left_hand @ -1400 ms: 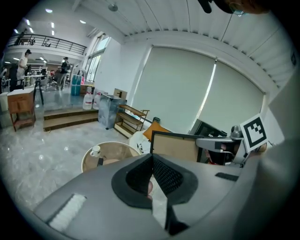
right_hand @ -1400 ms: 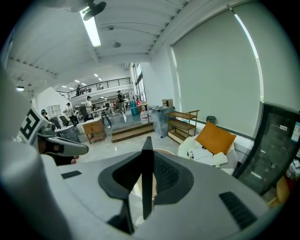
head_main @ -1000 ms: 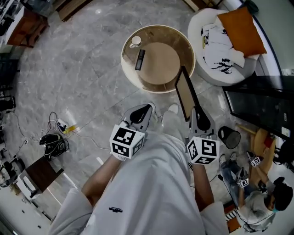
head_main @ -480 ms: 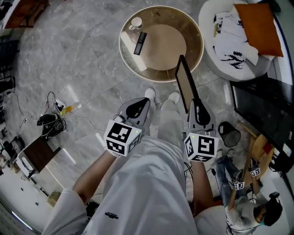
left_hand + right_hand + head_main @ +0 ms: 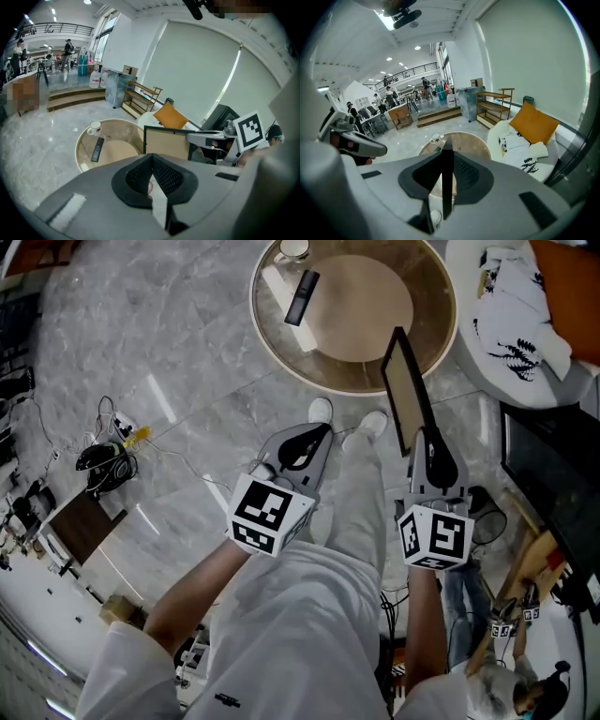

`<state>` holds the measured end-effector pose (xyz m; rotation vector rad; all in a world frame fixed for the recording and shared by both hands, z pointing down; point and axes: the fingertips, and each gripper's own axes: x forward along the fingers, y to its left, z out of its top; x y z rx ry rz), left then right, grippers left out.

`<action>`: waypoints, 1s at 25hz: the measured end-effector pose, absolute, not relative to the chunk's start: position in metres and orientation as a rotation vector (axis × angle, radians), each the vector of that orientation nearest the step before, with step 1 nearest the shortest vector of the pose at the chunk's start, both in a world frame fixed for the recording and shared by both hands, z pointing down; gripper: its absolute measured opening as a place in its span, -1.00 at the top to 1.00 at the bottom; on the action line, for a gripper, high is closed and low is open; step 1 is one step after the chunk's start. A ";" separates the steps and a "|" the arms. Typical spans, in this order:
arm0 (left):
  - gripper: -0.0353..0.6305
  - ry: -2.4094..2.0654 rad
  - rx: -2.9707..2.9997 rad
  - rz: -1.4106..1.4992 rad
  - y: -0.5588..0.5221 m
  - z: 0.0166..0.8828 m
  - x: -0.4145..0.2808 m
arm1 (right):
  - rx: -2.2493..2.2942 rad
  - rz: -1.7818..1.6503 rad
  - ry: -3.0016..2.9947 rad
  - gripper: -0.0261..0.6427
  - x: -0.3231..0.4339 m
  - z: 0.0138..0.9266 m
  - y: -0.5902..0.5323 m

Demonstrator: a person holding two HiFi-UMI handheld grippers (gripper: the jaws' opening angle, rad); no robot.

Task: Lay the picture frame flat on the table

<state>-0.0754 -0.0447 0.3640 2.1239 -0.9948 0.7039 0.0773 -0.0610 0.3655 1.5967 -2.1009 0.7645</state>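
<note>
The right gripper is clamped on the lower edge of the picture frame; the frame stands on edge in the air, long axis running away from the person, far end over the near rim of the round table, brown face turned leftward; the left gripper is closed on nothing

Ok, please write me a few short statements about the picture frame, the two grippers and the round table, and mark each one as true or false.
1. The right gripper is shut on the picture frame. True.
2. The picture frame lies flat on the round table. False: it stands upright on its edge in the air, held by the right gripper.
3. A remote control lies on the round table. True.
4. The left gripper holds the cup. False: its jaws are together with nothing between them, and the cup stands on the table.
</note>
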 end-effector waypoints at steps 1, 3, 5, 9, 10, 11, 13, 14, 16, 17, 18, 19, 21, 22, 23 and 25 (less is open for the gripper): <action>0.92 -0.997 2.122 0.706 -0.047 0.371 -0.076 | 1.594 0.775 -2.098 0.73 0.076 0.374 -0.062; 0.92 -1.001 2.118 0.710 -0.052 0.386 -0.077 | 1.587 0.788 -2.098 0.73 0.074 0.389 -0.066; 0.92 -1.009 2.106 0.719 -0.057 0.402 -0.080 | 1.580 0.794 -2.103 0.73 0.072 0.403 -0.071; 0.92 -1.027 2.077 0.730 -0.064 0.433 -0.078 | 1.584 0.832 -2.097 0.73 0.074 0.434 -0.080; 0.92 -1.025 2.074 0.726 -0.066 0.440 -0.076 | 1.588 0.837 -2.092 0.73 0.076 0.441 -0.083; 0.92 -1.022 2.073 0.724 -0.068 0.446 -0.074 | 1.593 0.838 -2.088 0.73 0.077 0.448 -0.087; 0.92 -1.017 2.075 0.728 -0.072 0.457 -0.074 | 1.607 0.844 -2.090 0.73 0.074 0.461 -0.094; 0.92 -1.016 2.072 0.736 -0.072 0.463 -0.075 | 1.612 0.854 -2.092 0.73 0.072 0.467 -0.096; 0.92 -1.016 2.062 0.747 -0.072 0.475 -0.075 | 1.619 0.877 -2.091 0.73 0.072 0.478 -0.097; 0.92 -1.018 2.056 0.746 -0.074 0.481 -0.073 | 1.622 0.886 -2.091 0.73 0.074 0.483 -0.099; 0.92 -1.021 2.050 0.741 -0.077 0.486 -0.072 | 1.626 0.895 -2.092 0.73 0.076 0.488 -0.101; 0.92 -1.025 2.045 0.737 -0.079 0.490 -0.071 | 1.629 0.905 -2.095 0.73 0.077 0.491 -0.104; 0.92 -1.031 2.040 0.735 -0.083 0.497 -0.071 | 1.637 0.920 -2.104 0.73 0.077 0.499 -0.109; 0.92 -1.033 2.037 0.736 -0.084 0.501 -0.072 | 1.640 0.926 -2.107 0.73 0.076 0.502 -0.111; 0.92 -1.035 2.033 0.736 -0.085 0.505 -0.071 | 1.644 0.935 -2.109 0.73 0.077 0.505 -0.113; 0.92 -1.038 2.027 0.735 -0.087 0.511 -0.070 | 1.648 0.958 -2.109 0.73 0.078 0.511 -0.118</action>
